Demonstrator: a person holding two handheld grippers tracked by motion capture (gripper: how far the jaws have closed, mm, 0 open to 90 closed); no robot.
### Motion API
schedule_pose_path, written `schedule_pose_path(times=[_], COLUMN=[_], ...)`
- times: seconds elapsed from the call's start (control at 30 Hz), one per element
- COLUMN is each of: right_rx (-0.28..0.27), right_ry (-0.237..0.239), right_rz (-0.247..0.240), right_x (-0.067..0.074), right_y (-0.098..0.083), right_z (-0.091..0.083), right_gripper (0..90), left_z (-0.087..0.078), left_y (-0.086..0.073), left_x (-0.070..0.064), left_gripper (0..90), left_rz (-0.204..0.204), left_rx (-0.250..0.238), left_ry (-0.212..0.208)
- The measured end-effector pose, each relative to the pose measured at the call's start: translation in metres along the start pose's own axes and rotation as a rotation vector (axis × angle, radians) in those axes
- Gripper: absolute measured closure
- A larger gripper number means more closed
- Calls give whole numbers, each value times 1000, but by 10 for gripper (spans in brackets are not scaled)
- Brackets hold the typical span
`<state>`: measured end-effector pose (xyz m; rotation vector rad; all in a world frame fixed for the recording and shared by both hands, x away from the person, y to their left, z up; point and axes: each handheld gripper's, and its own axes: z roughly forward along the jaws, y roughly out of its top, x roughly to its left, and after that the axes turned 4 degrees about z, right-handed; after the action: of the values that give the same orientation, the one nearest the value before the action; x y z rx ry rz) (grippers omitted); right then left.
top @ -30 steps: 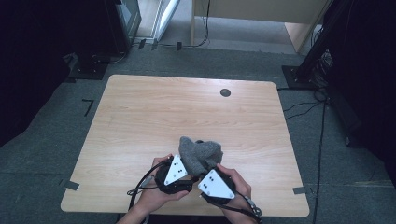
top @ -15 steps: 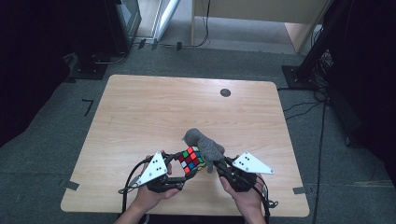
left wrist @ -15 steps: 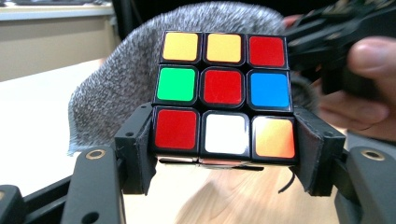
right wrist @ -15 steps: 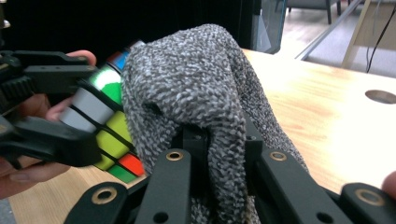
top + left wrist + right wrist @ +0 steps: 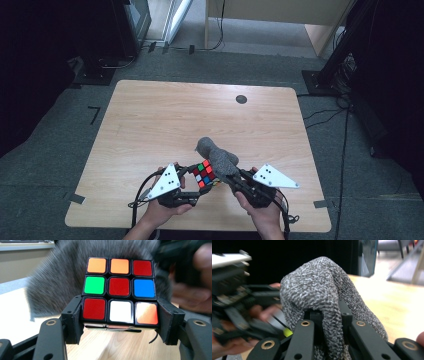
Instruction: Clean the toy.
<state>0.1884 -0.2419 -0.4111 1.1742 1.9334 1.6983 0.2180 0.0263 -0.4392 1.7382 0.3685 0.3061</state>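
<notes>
No legible txt or labels — anywhere.

Scrambled puzzle cube (image 5: 205, 173) upright above table's near edge, grey knit cloth (image 5: 218, 156) touching it — bunched, raised

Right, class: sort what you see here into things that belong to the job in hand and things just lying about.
Part of the job:
- puzzle cube, clamped in the left gripper
- grey knitted cloth, pinched in the right gripper

Just lying about:
- round black mark on the table
- tape strips on the floor
</notes>
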Motion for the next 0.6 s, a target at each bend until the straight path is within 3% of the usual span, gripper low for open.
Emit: schedule_pose_path(times=[0.1, 0.17, 0.27, 0.33, 0.4, 0.43, 0.47, 0.6], right_rx=[16, 8, -23, -47, -40, -31, -31, -16], right_ry=[1, 15, -2, 32, 39, 14, 5, -9], right_rz=[45, 46, -4, -21, -68, -109, -112, 4], right_x=[-8, -7, 3, 10, 17, 20, 19, 3], right_y=[-4, -3, 3, 7, 8, 7, 6, -1], right_z=[2, 1, -3, -6, -6, -4, -4, 0], right_gripper=[805, 805, 806, 805, 804, 803, 804, 806], left_z=[-4, -5, 0, 4, 7, 6, 5, -4], left_y=[0, -1, -4, -6, -5, -4, -4, -1], left_x=[5, 8, 7, 3, -2, -2, -2, 8], left_gripper=[343, 343, 343, 343, 343, 343, 343, 343], left_rz=[-49, -58, -22, 5, 23, 23, 20, -63], left_rx=[-53, -57, -1, 35, 41, 39, 34, -48], left_ry=[-20, -32, -22, -15, -20, -15, -12, -45])
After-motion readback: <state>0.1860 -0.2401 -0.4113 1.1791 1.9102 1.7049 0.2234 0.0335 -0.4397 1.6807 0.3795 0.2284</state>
